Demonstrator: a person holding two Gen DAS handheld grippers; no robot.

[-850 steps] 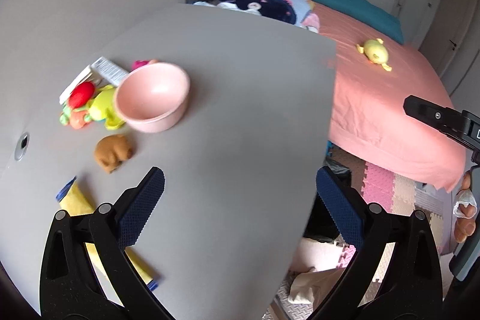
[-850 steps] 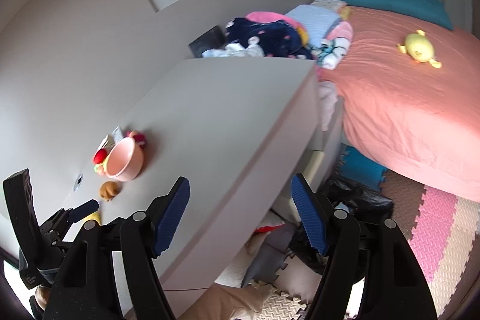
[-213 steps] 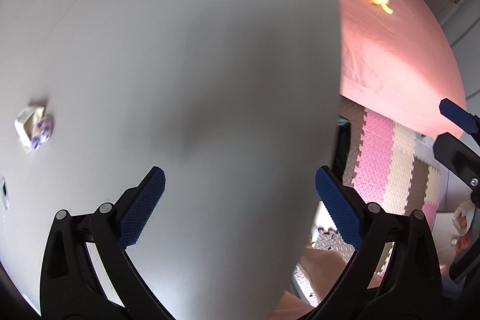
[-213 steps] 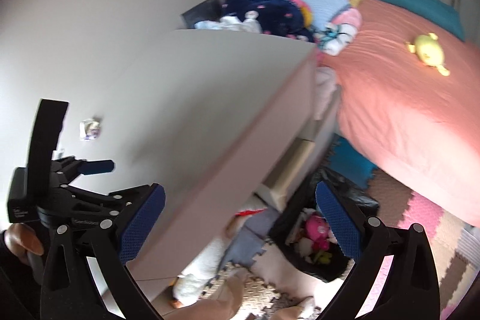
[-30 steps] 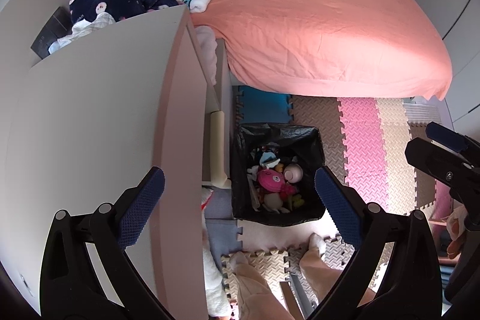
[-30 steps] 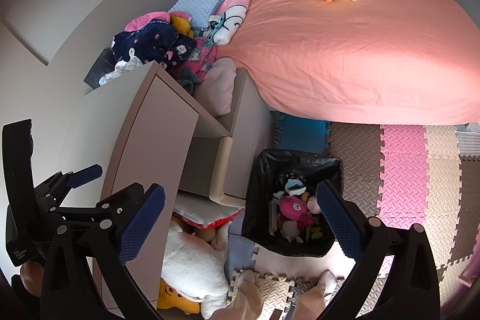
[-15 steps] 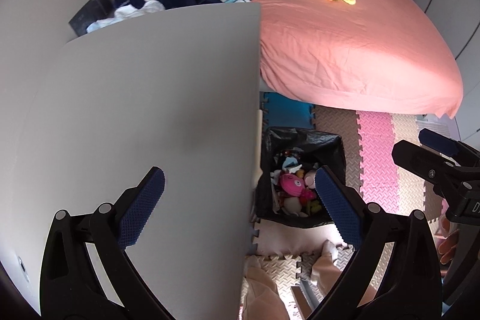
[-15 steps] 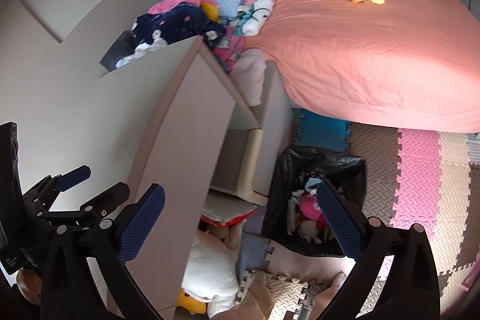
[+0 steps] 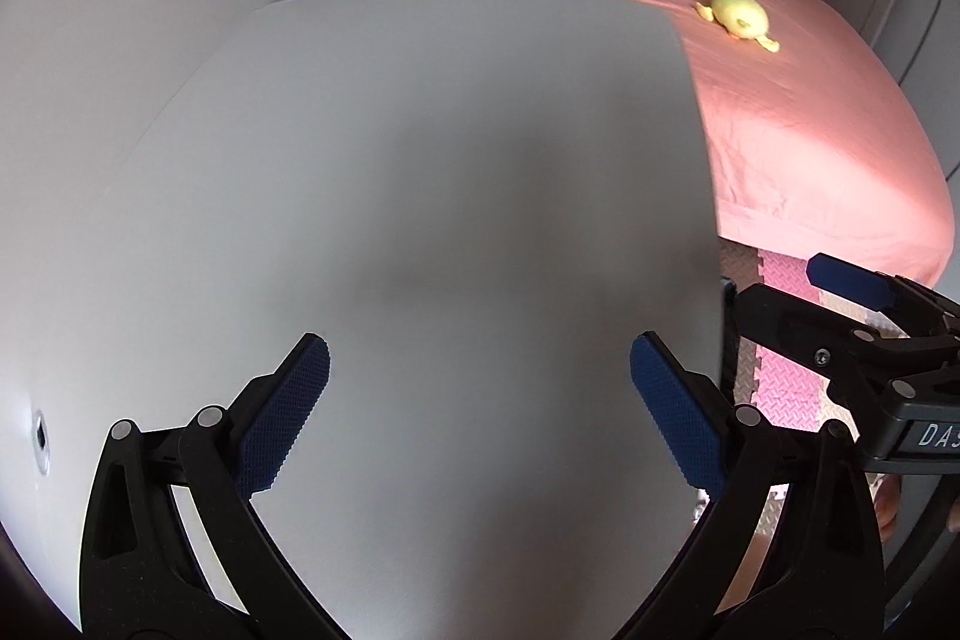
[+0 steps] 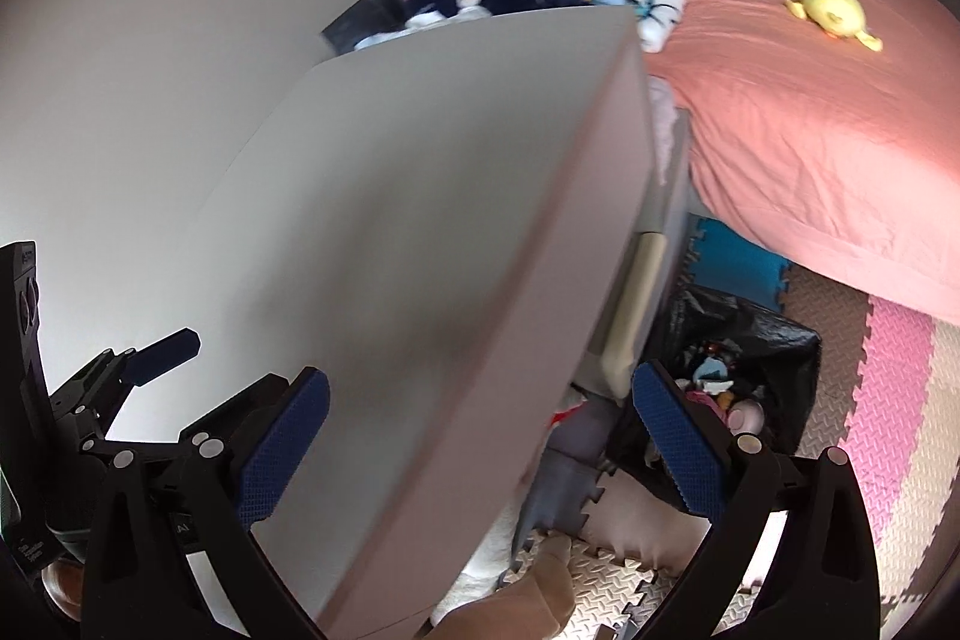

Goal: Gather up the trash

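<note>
Bare across its whole visible top, the desk (image 9: 420, 220) carried no trash, which lay in the black-lined bin (image 10: 744, 340) on the floor below its right edge, while left gripper (image 9: 474, 418) and right gripper (image 10: 477, 430) stood apart and empty, suggesting collection was essentially complete.

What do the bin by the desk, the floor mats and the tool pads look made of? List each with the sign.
Bin: thin black plastic liner, judging by its glossy crinkles.
Floor mats: probably foam, given the jigsaw edges and embossed surface.
Right tool pads: likely blue rubber or plastic, matte with fine cross-hatching. The left tool looks the same.
</note>
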